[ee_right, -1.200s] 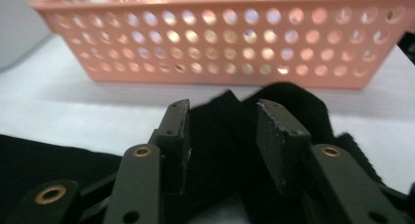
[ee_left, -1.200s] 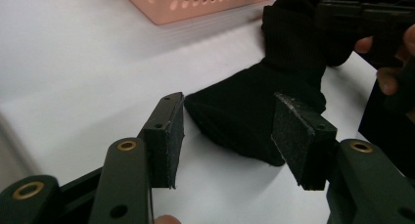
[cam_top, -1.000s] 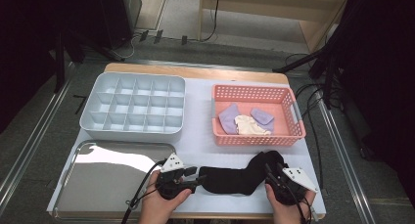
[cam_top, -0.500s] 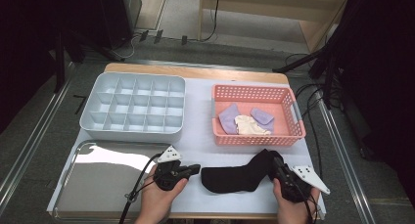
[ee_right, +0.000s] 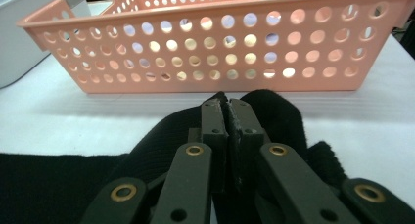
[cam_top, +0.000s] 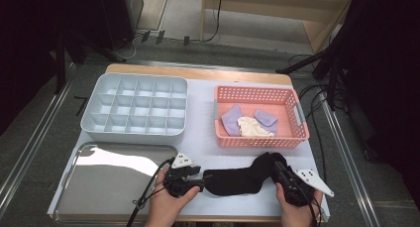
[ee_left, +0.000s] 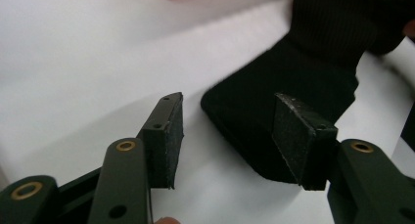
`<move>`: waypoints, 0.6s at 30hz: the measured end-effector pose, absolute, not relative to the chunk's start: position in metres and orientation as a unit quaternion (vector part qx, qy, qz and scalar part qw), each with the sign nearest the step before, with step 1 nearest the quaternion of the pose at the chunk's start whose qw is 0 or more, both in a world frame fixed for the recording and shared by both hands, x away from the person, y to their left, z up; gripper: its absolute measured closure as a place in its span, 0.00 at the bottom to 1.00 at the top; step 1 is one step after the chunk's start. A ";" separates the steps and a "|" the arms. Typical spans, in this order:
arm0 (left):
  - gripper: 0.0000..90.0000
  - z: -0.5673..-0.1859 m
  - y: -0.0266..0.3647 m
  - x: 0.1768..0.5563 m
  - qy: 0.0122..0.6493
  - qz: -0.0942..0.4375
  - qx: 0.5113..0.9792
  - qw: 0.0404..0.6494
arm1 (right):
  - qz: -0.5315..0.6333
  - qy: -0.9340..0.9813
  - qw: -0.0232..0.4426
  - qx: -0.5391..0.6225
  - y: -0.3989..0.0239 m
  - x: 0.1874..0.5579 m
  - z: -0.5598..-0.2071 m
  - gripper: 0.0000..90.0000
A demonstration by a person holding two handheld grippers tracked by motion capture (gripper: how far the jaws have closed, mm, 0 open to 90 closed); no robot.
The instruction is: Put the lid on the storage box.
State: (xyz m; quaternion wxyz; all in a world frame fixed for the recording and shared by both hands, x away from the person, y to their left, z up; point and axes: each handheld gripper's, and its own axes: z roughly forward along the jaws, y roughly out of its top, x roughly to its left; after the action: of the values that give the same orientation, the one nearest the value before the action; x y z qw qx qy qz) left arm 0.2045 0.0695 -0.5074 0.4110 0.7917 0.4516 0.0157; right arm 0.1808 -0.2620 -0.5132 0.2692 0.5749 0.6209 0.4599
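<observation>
The right tool [ee_right: 226, 102] was clenched on the black sock [cam_top: 237, 180] lying on the tabletop [cam_top: 203, 133]; the left tool [ee_left: 225, 131], just opening, should bite the toe end squarely

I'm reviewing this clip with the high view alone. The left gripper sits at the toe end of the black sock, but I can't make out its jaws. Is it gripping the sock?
Observer: No. In the left gripper view the left gripper stands open; its jaws have just been opening, and the toe of the black sock lies between the pads, unpressed.
Operator: And the right one?
Observer: The right gripper is shut on the sock's other end, pads pressed together over a fold of fabric.
Operator: What is directly ahead of it?
Observer: The near wall of the pink basket, standing a short way beyond the sock on the white table.
</observation>
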 end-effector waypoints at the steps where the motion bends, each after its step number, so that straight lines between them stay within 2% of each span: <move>1: 0.55 -0.509 0.068 0.204 0.450 0.007 0.796 0.404 | 0.459 0.620 0.268 0.577 -0.261 0.180 -0.513 0.96; 3: 0.61 -0.510 0.065 0.203 0.445 0.016 0.804 0.395 | 0.461 0.619 0.271 0.575 -0.261 0.180 -0.513 0.96; 6: 0.85 -0.510 0.064 0.203 0.438 0.012 0.812 0.385 | 0.463 0.620 0.270 0.573 -0.261 0.181 -0.512 0.96; 8: 0.95 -0.510 0.066 0.204 0.438 0.020 0.808 0.392 | 0.467 0.621 0.272 0.568 -0.260 0.181 -0.511 0.96; 15: 0.96 -0.500 0.088 0.216 0.467 0.064 0.776 0.418 | 0.476 0.621 0.264 0.564 -0.258 0.187 -0.507 0.97; 18: 0.95 -0.502 0.092 0.221 0.473 0.058 0.770 0.425 | 0.472 0.624 0.257 0.568 -0.259 0.189 -0.511 0.97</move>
State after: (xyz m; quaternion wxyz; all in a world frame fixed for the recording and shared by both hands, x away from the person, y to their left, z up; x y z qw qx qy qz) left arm 0.2206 0.0925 -0.5015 0.4250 0.7698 0.4726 0.0584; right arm 0.1887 -0.2593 -0.5113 0.2572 0.5677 0.6238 0.4716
